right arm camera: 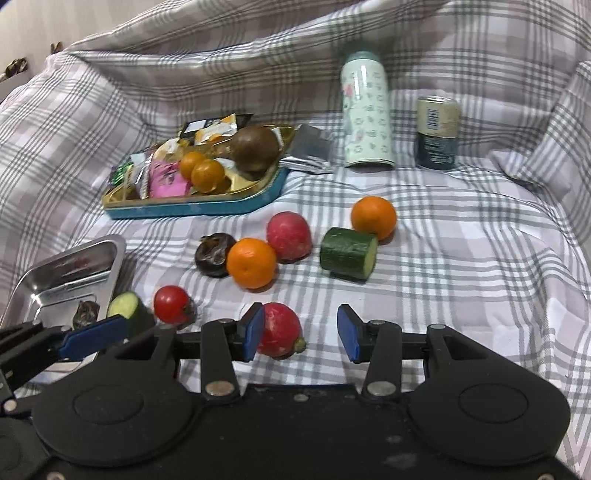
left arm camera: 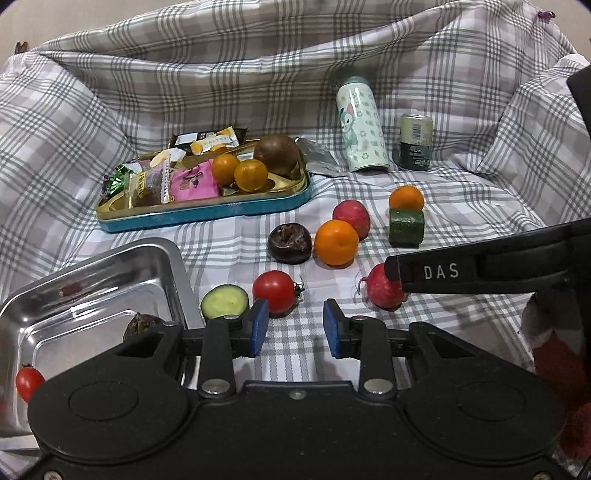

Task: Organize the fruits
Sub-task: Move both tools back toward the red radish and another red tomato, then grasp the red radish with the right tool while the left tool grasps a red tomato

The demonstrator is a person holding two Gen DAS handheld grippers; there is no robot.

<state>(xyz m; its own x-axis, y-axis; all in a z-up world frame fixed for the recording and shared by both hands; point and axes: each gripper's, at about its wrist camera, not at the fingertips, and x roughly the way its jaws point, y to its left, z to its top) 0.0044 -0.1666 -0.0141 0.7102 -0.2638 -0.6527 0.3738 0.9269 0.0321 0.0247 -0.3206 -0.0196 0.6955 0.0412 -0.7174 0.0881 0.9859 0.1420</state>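
While both jaws stand apart and hold nothing, the right hand-held gripper [right arm camera: 301, 332] has a red radish [right arm camera: 277, 329] against its left pad.

At its 12 o'clock lie an orange [right arm camera: 251, 262], a second radish [right arm camera: 288, 236] and a cucumber chunk [right arm camera: 348, 253]; the left hand-held gripper [left arm camera: 295, 326], equally spread, hovers by a cherry tomato [left arm camera: 274, 291], with the steel tray [left arm camera: 110, 280] at its 9 o'clock.

A grey-and-white plaid cloth [left arm camera: 258, 74] covers the whole surface and rises in soft, creased folds at the back and on both sides, like a draped wall. Above its top edge, a strip of plain beige wall [left arm camera: 92, 14] shows. The light is even and indoor.
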